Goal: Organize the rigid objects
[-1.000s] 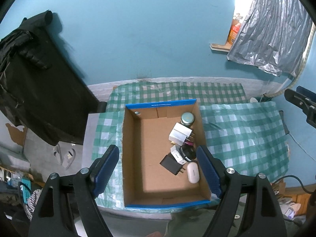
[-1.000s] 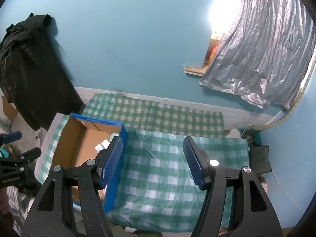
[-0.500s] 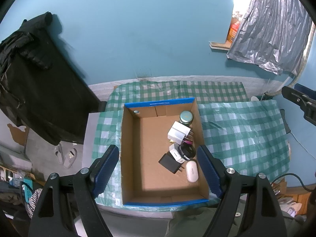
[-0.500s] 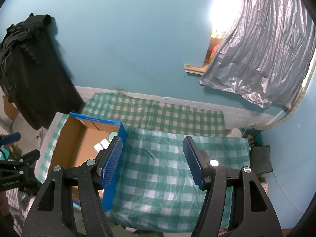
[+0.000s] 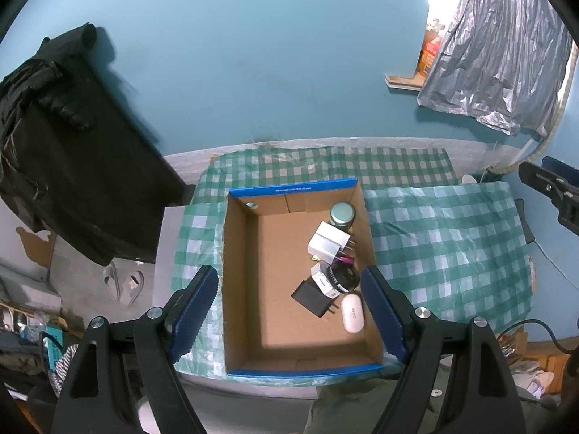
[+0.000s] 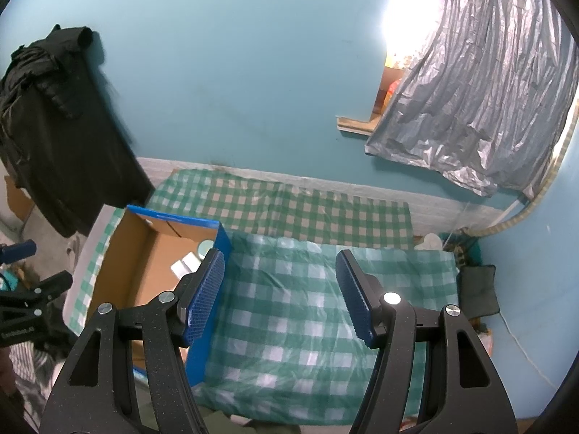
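Box (image 5: 253, 289) beneath left gripper's (image 5: 289, 311) jaws

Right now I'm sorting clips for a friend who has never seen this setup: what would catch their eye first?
The open cardboard box with blue edges, on the green checked cloth, draws the eye. Small items cluster along its right side: a white charger, a black charger, a white earbud case and a jar at the far corner. Both tongs, left and right, hang open and empty above.
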